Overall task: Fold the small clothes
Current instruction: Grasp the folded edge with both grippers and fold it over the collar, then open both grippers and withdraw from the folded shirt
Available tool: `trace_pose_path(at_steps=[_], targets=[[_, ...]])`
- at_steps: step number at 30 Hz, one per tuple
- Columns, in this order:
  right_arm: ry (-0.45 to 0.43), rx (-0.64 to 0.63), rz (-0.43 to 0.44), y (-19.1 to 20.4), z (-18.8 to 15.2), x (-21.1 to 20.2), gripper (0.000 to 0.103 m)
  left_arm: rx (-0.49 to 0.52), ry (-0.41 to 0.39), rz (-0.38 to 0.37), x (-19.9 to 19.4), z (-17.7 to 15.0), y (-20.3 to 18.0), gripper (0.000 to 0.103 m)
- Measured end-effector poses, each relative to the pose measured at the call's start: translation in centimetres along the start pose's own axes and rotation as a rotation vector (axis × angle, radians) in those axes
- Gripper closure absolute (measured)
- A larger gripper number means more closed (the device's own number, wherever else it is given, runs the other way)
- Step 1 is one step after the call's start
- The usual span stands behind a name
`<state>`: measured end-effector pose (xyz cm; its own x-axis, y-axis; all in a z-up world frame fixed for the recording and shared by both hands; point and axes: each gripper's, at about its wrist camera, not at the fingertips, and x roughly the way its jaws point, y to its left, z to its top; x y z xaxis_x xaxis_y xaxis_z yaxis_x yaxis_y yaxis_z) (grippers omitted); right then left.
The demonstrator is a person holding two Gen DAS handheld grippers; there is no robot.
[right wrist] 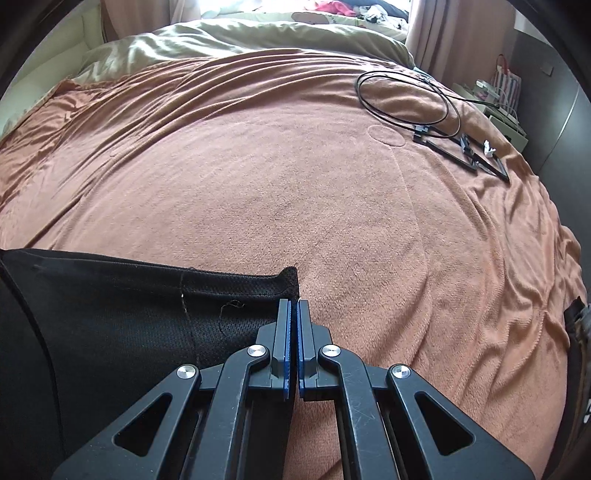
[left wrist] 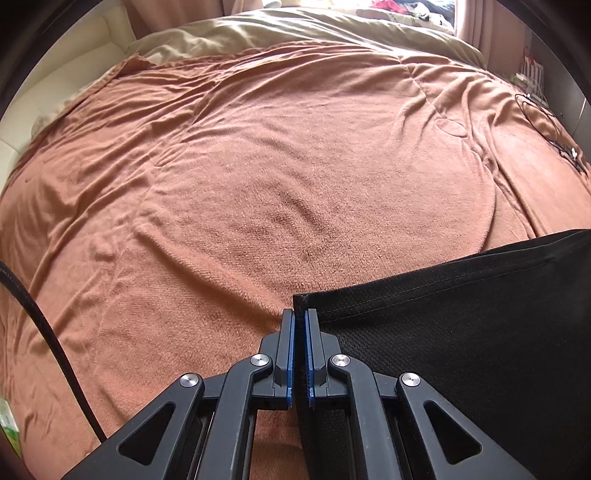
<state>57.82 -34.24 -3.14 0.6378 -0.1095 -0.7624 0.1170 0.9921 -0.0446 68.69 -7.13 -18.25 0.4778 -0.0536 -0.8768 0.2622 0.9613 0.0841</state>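
Black garment runs off frame right in your left wrist view, off left in right wrist view; full outline unknown. Window-side clutter overexposed, unidentifiable.

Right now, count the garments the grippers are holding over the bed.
1: a black garment, stretched between both grippers. The left gripper pinches one corner, the right gripper the other. Its lower part hangs out of view, so more could be hidden.

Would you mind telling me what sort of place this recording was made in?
Most likely a bedroom: a bed under an orange-brown blanket, a beige duvet bunched at its far end, and curtains by a bright window. Both grippers hold a black garment over the bed.
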Motion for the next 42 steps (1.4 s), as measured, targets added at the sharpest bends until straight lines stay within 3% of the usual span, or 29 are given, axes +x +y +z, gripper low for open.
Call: trace_pose_path(at_steps=[3, 6, 7, 8, 26, 36, 42], targets=[[0.014, 0.015, 0.008, 0.1, 0.1, -0.2, 0.1, 0.006, 0.019, -0.003, 0.1, 0.0, -0.1, 0.094], [0.005, 0.039, 0.032, -0.6, -0.3, -1.6, 0.074, -0.042, 0.023, -0.044, -0.9, -0.6, 0.8, 0.076], [0.003, 0.042, 0.037, -1.1, -0.5, -2.1, 0.06, -0.051, 0.024, -0.052, -1.2, -0.9, 0.9, 0.068], [0.001, 0.048, 0.049, -1.4, -0.8, -2.7, 0.056, -0.053, 0.024, -0.052, -1.6, -1.2, 1.0, 0.063], [0.054, 0.029, 0.166, -3.3, -9.8, -10.6, 0.056, -0.087, 0.057, -0.099, -9.4, -10.9, -0.2, 0.061], [0.07, 0.019, 0.147, -2.7, -14.1, -13.1, 0.056, -0.081, 0.062, -0.084, -11.7, -16.9, -1.3, 0.059], [0.096, -0.017, 0.09, -2.0, -17.2, -12.9, 0.056, -0.099, 0.091, -0.069, -11.9, -20.1, -0.5, 0.059]])
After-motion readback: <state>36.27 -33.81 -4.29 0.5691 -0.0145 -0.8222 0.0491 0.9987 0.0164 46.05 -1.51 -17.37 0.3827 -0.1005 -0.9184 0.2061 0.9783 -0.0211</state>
